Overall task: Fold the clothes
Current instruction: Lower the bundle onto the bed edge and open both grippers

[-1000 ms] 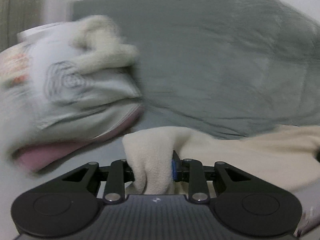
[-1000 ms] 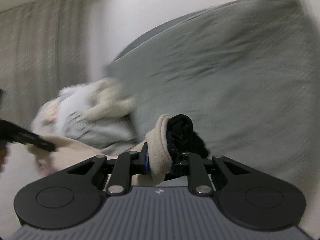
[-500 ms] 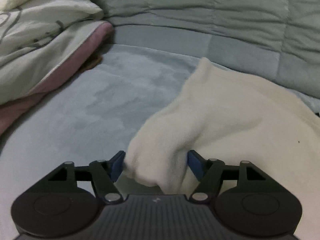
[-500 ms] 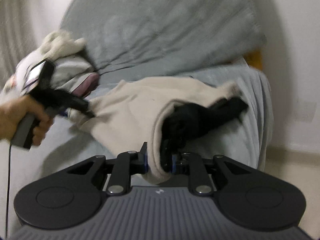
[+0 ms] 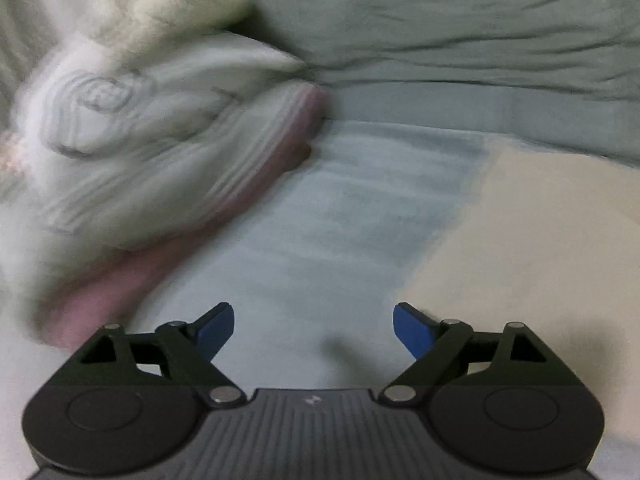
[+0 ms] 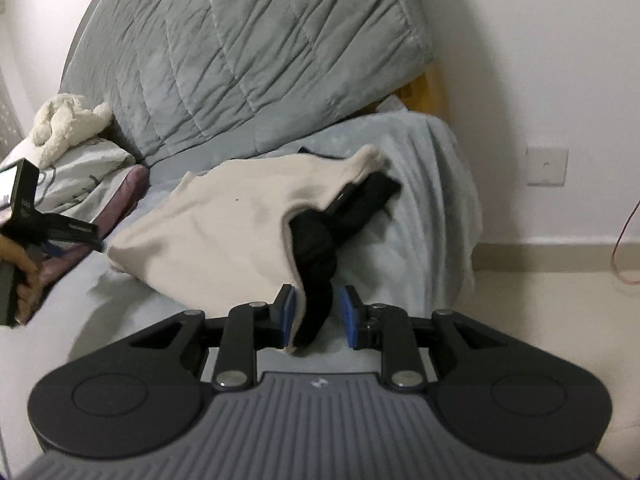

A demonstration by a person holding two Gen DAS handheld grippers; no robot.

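A cream fleece garment [image 6: 224, 224] with a black lining [image 6: 316, 264] lies spread on the light blue bed sheet [image 6: 424, 216]. My right gripper [image 6: 318, 316] is open, its jaws standing either side of the garment's near corner, which hangs loose between them. My left gripper [image 5: 312, 326] is wide open and empty above the sheet [image 5: 320, 208], with the cream garment [image 5: 540, 240] to its right. In the right wrist view the left gripper [image 6: 96, 242] sits just left of the garment's edge.
A grey quilt [image 6: 256, 48] is propped against the wall behind the bed. A white printed pillow on a pink one [image 5: 132, 152] with a cream plush toy [image 6: 68, 124] lies at the left. The bed's right edge drops to the floor [image 6: 560, 280].
Both grippers let go: the left opened wide and pulled back off the cream garment, the right opened on its corner. The garment now lies flat on the bed.
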